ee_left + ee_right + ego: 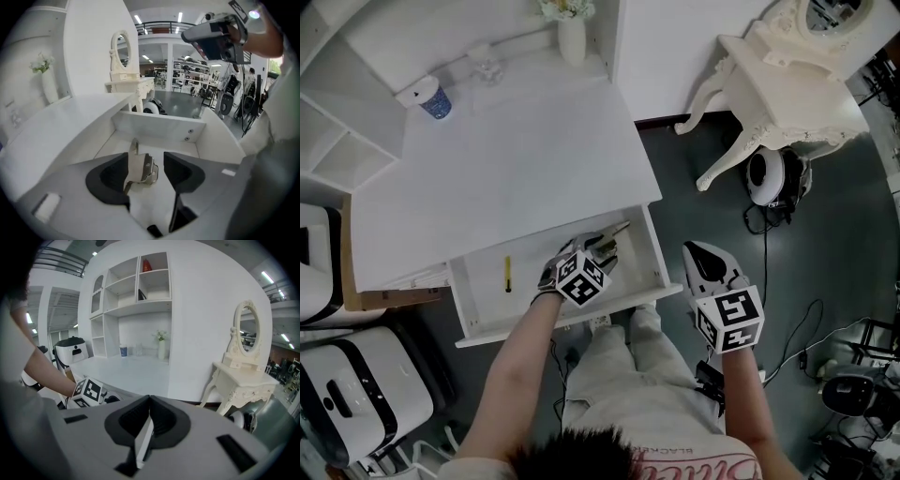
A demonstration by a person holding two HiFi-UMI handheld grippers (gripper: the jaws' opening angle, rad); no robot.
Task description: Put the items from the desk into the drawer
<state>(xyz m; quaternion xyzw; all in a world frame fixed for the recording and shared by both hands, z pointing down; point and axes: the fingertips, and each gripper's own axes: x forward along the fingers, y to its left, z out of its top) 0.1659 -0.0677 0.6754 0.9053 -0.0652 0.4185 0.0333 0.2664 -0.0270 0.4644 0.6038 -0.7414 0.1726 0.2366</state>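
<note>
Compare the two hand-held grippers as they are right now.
Jaws: the left hand-held gripper has its jaws apart, while the right hand-held gripper has its jaws pressed together.
Contents: a metal clipper sits between the left one's jaws, and the right one holds nothing.
Place: the left is over the open drawer, and the right is beside it, over the dark floor.
Both are the same grey two-jaw design.

Long white ceiling strip lamps are glaring overhead; flat white desk top is washing out. Gripper views are bending, darkening at corners.
</note>
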